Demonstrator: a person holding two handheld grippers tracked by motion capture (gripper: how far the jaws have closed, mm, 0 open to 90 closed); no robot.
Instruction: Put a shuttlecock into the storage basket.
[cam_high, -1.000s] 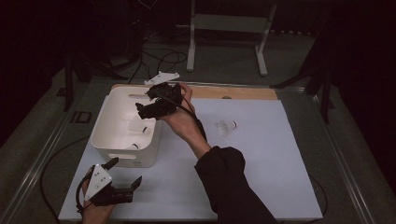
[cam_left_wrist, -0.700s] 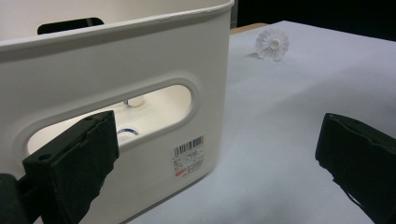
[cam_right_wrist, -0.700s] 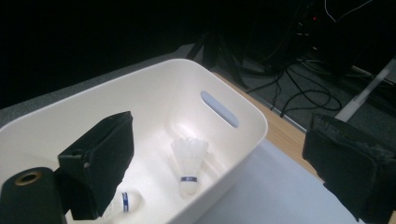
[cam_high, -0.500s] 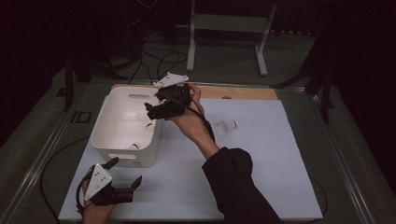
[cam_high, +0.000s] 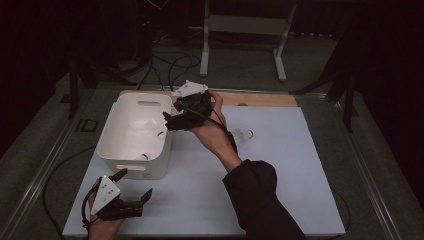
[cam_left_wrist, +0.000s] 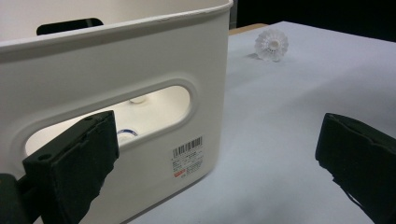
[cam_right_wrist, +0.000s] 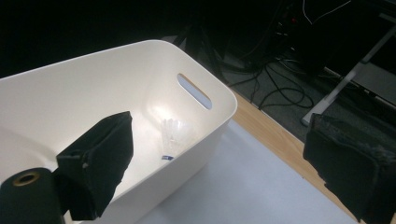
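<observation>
A white plastic bin (cam_high: 116, 135) stands at the left of the white mat. My right gripper (cam_high: 169, 120) hovers open over the bin's right rim, with nothing between its jaws. In the right gripper view, a white shuttlecock (cam_right_wrist: 173, 135) lies on the floor of the bin (cam_right_wrist: 93, 79) below my right gripper (cam_right_wrist: 219, 154). Another shuttlecock (cam_high: 242, 135) lies on the mat to the right of the hand. My left gripper (cam_high: 134, 183) rests open at the near left, in front of the bin. Its view shows the bin's front wall (cam_left_wrist: 140, 60), the handle slot and the far shuttlecock (cam_left_wrist: 271, 45).
A wooden strip (cam_high: 260, 99) runs along the mat's far edge. Cables and a white stand (cam_high: 240, 30) lie on the floor beyond the table. A barcode label (cam_left_wrist: 187, 155) is stuck on the bin's front wall. A metal rail (cam_high: 45, 165) borders the table's left side.
My right gripper has drifted to the right, from over the bin's middle to its right rim. The left gripper has stayed still.
</observation>
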